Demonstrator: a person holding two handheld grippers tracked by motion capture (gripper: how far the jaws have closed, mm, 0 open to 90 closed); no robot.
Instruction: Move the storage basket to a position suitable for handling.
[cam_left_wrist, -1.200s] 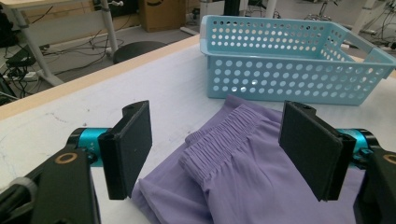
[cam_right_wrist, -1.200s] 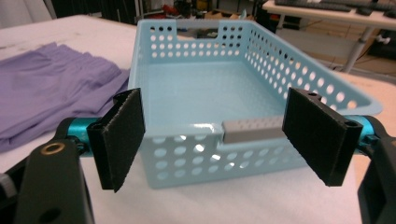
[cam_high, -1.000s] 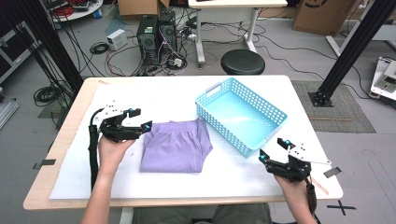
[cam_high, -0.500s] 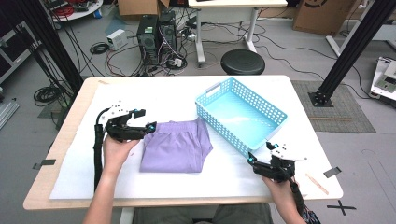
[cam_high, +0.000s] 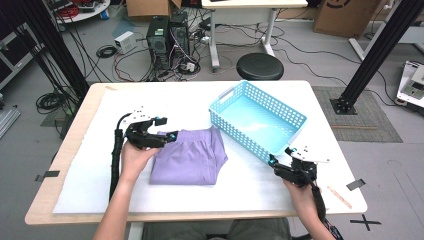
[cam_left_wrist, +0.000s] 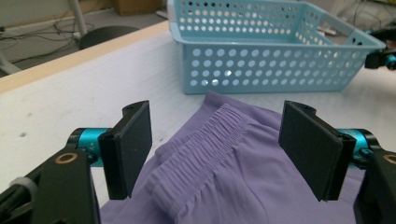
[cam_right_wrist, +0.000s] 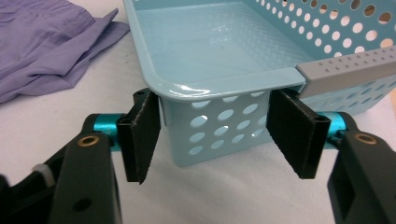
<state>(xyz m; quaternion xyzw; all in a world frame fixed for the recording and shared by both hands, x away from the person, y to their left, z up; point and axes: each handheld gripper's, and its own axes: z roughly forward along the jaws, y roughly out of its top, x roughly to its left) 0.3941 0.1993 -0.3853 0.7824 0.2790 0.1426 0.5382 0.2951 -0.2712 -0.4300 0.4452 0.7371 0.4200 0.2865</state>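
A folded purple garment (cam_high: 190, 157) with an elastic waistband (cam_left_wrist: 210, 140) lies on the white table cover, left of a light blue perforated basket (cam_high: 257, 120). My left gripper (cam_high: 170, 137) hovers open at the garment's upper left edge, its jaws straddling the waistband (cam_left_wrist: 217, 154) without closing. My right gripper (cam_high: 275, 167) is open at the basket's near corner (cam_right_wrist: 215, 126), one jaw on each side of that corner. The basket (cam_right_wrist: 210, 42) is empty inside. The garment (cam_right_wrist: 42, 42) shows at the upper left of the right gripper view.
The table's wooden edge (cam_high: 65, 150) runs along the left. A black round stool (cam_high: 259, 66), computer towers (cam_high: 167, 35) and cables stand on the floor behind the table. Black frame posts (cam_high: 380, 50) rise at the right. Tape marks (cam_high: 355, 185) sit near the right front corner.
My right gripper has moved left and forward up to the basket's near corner. My left gripper has shifted right onto the garment's edge.
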